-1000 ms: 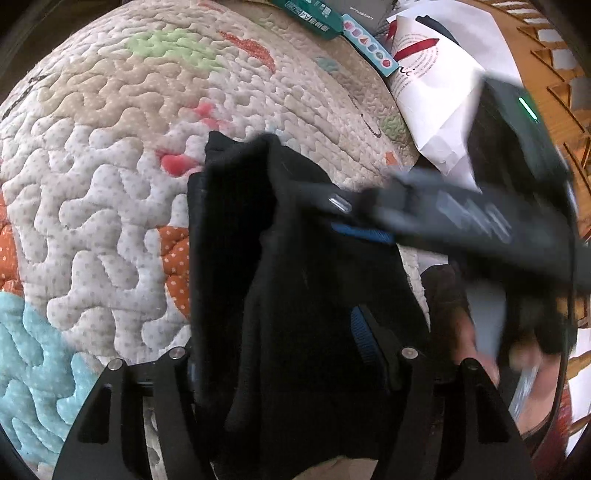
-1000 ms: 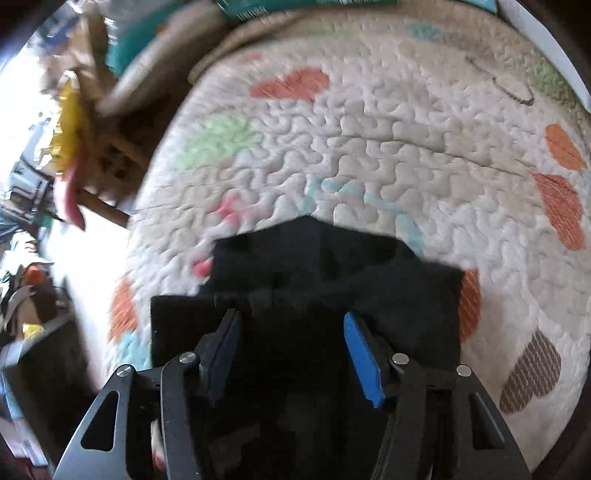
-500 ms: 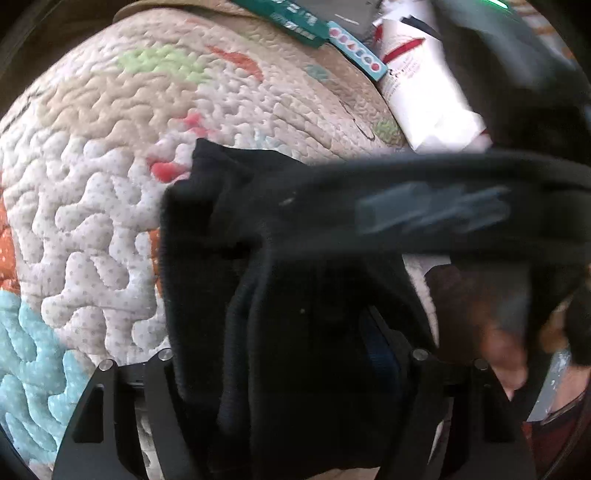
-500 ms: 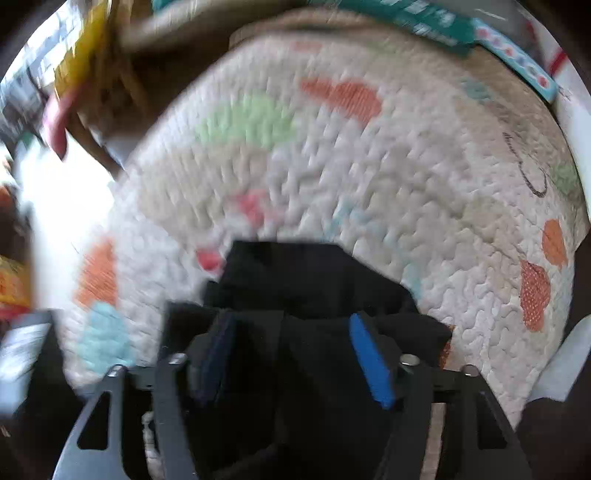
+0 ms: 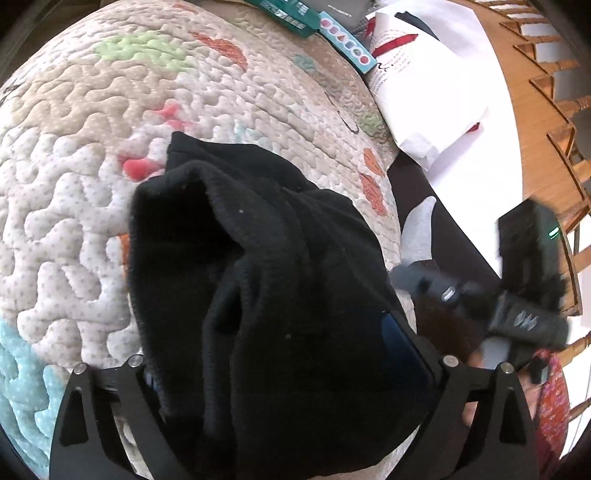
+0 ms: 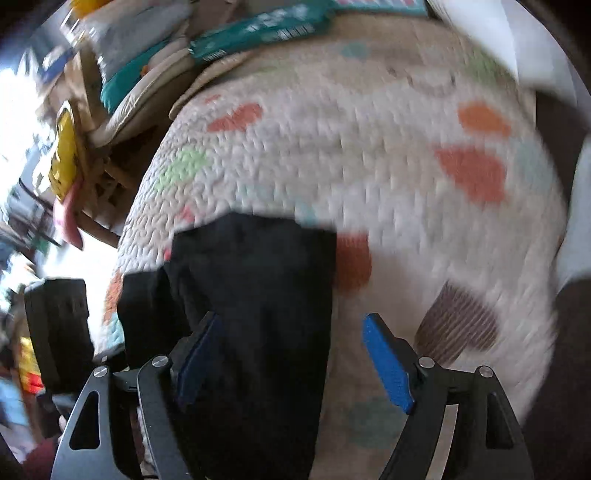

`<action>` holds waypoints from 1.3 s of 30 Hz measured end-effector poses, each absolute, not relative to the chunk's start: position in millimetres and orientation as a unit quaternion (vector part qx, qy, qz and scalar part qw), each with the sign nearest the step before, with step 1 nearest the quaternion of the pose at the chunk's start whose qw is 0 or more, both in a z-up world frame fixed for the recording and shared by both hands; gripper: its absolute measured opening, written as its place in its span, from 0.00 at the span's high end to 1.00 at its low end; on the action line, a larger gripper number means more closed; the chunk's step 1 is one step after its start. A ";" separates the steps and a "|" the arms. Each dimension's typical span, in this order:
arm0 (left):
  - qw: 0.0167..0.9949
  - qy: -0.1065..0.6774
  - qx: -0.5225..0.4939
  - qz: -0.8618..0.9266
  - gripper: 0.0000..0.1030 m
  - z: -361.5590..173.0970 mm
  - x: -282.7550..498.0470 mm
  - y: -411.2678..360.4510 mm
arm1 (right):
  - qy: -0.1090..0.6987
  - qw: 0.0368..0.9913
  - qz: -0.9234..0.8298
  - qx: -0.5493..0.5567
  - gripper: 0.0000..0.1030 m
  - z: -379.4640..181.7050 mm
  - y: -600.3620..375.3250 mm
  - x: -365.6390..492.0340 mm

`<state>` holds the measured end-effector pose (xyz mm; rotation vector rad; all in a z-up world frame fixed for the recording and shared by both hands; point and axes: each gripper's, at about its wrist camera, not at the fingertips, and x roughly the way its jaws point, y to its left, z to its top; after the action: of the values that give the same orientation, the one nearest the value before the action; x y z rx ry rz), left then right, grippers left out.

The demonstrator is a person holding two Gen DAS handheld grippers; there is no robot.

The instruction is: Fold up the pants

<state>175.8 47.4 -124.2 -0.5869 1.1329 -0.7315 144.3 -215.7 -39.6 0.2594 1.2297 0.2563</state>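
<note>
Black pants (image 5: 280, 280) lie bunched in a thick fold on a quilted cover (image 5: 74, 155) with coloured patches. My left gripper (image 5: 288, 354) stands wide around the folded bundle; the cloth hides the pads, and a blue pad (image 5: 402, 343) shows at the right. In the right wrist view the pants (image 6: 258, 295) lie flat at the lower left. My right gripper (image 6: 291, 354) is open, with its left pad over the cloth and its right pad (image 6: 388, 365) over bare quilt. The right gripper's body (image 5: 517, 310) shows in the left wrist view, off the quilt's right edge.
Teal and blue boxes (image 5: 314, 18) and a white printed bag (image 5: 424, 81) lie at the quilt's far edge. A wooden chair (image 5: 554, 92) stands at the right. In the right wrist view, cushions and packets (image 6: 166, 55) are stacked at the far left, by a yellow object (image 6: 64, 147).
My right gripper has let go of the pants, opened wider and swung off to the right, out from in front of the left camera. The pants now lie folded over on the quilt.
</note>
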 end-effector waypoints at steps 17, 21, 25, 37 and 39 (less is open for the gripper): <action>0.765 0.512 -0.232 -0.313 0.71 -91.2 186.7 39.3 | 0.544 0.798 0.168 0.198 0.65 -46.1 -201.6 136.0; 0.764 0.504 -0.243 -0.322 0.71 -76.5 206.8 36.3 | 0.522 0.817 0.164 0.181 0.65 -17.5 -204.8 143.9; 0.781 0.496 -0.213 -0.313 0.71 -60.2 230.2 20.2 | 0.513 0.828 0.149 0.168 0.65 -2.8 -214.9 162.6; 0.802 0.514 -0.153 -0.263 0.71 -71.1 286.4 -27.1 | 0.513 0.838 0.123 0.142 0.66 -19.7 -229.3 232.4; 0.803 0.520 -0.139 -0.255 0.71 -76.6 291.9 -34.2 | 0.513 0.838 0.119 0.145 0.66 -27.5 -232.5 237.2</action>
<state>291.9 -34.2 -76.6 -0.2986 1.1147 -0.5471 237.2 -232.5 -27.5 0.3075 1.0855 0.2510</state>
